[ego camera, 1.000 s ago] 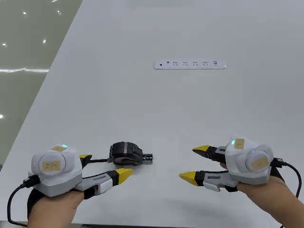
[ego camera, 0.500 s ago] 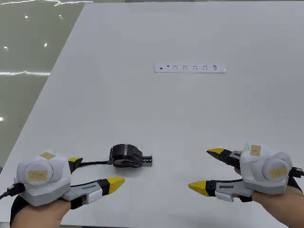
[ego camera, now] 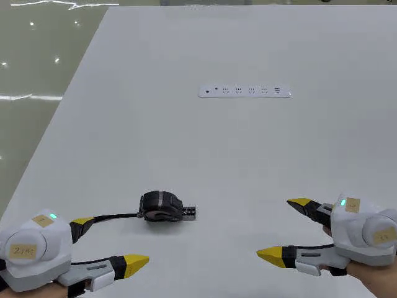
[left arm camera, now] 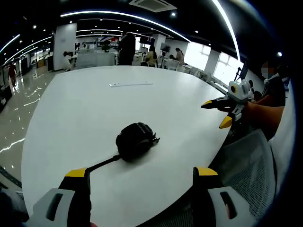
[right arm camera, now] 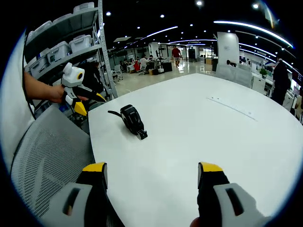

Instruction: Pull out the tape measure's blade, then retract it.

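Tape measure [ego camera: 162,207] — one; hand-held grippers [ego camera: 111,241] [ego camera: 282,227] — two.

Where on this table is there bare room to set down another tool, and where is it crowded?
Bare: the wide stretch of table between power strip and tape measure, and the patch between tape measure and right claw. Tightest by the left claw and strap.

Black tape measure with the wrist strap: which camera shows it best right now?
Head view: the black tape measure lies unblocked, with case, strap and blade end all sharp. The left gripper view shows it as a dark lump; the right gripper view shows it small and distorted.
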